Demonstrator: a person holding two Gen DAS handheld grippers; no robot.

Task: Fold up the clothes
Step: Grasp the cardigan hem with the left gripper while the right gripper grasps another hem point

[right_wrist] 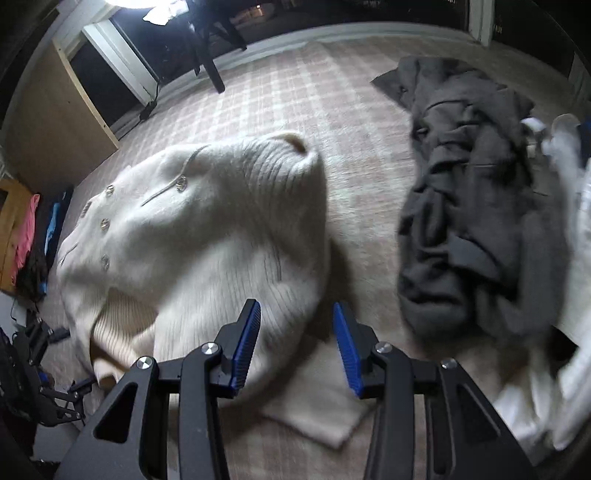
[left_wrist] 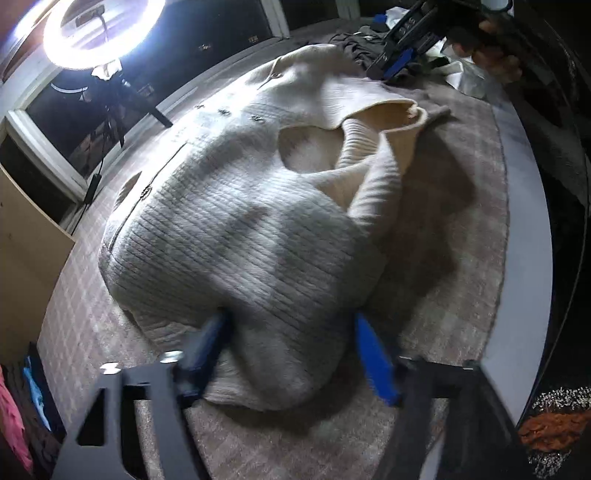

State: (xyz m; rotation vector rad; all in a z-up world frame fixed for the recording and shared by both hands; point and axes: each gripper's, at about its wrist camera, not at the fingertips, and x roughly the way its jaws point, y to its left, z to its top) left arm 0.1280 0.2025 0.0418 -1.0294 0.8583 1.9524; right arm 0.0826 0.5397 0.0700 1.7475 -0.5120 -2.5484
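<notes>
A cream ribbed cardigan (left_wrist: 236, 236) with small metal buttons lies rumpled on the checked rug (left_wrist: 443, 295), one sleeve folded across its open neck. My left gripper (left_wrist: 291, 321) is open wide at its near hem, and a fold of the knit bulges between the blue fingers (left_wrist: 375, 358). At the far end, a hand (left_wrist: 495, 51) holds my right gripper (left_wrist: 388, 66) just over the cardigan's far edge. In the right wrist view the cardigan (right_wrist: 192, 236) spreads to the left, and the right gripper (right_wrist: 297, 325) hangs open above its edge with nothing between its fingers.
A heap of dark grey clothing (right_wrist: 469, 206) lies on the rug to the right, with white garments (right_wrist: 569, 258) beside it. A ring light (left_wrist: 103, 33) on a tripod stands at the rug's far side. A wooden cabinet (left_wrist: 26, 258) and coloured clothes (left_wrist: 14, 417) are on the left.
</notes>
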